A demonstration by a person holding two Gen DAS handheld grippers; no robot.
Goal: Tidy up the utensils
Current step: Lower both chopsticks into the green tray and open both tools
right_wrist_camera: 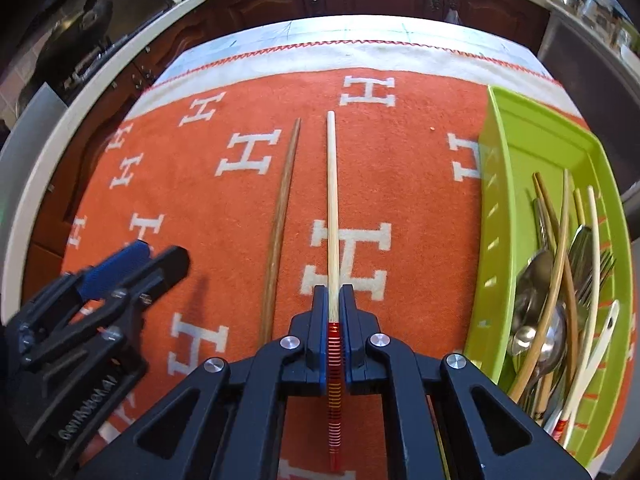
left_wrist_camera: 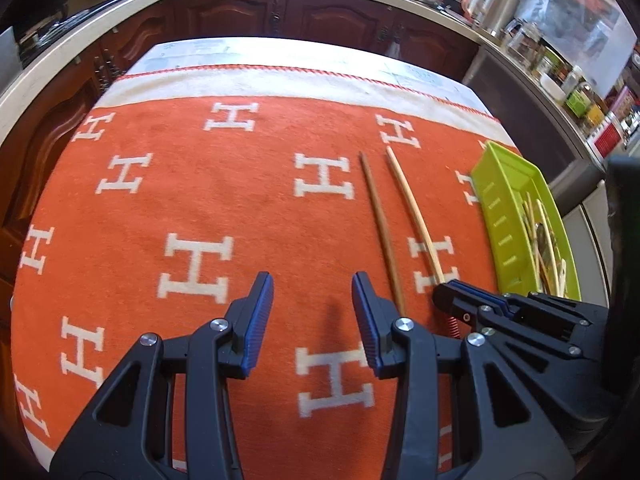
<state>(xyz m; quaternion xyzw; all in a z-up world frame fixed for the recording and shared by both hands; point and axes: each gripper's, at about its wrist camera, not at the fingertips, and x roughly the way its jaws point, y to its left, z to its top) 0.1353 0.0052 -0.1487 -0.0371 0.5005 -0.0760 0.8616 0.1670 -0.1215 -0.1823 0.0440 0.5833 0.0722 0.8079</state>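
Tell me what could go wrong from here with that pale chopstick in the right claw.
The right claw pinches the pale chopstick near its banded end, so the long free end may sag or swing. Sweeping toward the green tray, it could catch the rim. The dark chopstick lies close alongside and might get nudged.

Tabletop [left_wrist_camera: 280,50] under an orange H-patterned blanket [left_wrist_camera: 224,200], dark chopstick [left_wrist_camera: 382,232] and pale chopstick [left_wrist_camera: 412,212] side by side on it, green tray [left_wrist_camera: 500,200] of utensils at right edge
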